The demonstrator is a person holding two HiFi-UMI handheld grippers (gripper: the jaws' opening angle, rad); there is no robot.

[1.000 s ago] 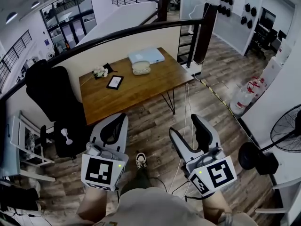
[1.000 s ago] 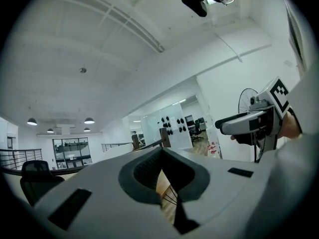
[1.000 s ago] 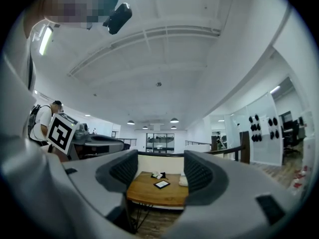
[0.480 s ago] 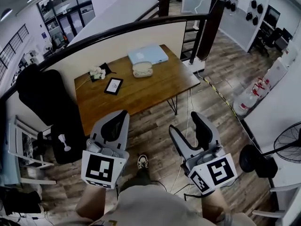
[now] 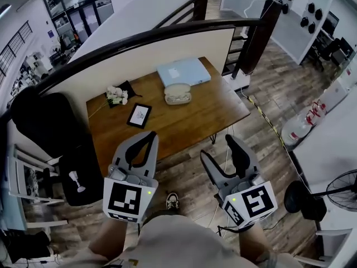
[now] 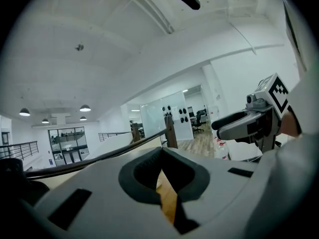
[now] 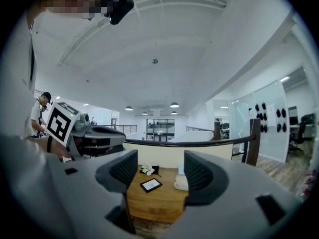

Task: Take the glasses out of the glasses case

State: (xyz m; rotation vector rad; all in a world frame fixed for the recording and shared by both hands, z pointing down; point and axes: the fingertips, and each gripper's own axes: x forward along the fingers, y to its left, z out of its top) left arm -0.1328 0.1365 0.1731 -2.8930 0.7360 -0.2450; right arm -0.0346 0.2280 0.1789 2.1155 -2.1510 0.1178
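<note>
The wooden table (image 5: 189, 119) stands ahead of both grippers, and neither touches it. The right gripper (image 5: 218, 149) is spread wide with nothing between its jaws, while the left gripper (image 5: 150, 137) is clenched tip to tip on nothing. A pale blue box (image 5: 183, 71) lies on the table's far half, and the cream glasses case (image 5: 178, 93) rests just in front of it, untouched.

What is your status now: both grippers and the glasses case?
Left gripper shut, empty; right gripper open, empty. Both held short of the table. Glasses case on table, untouched. Path looks clear.
</note>
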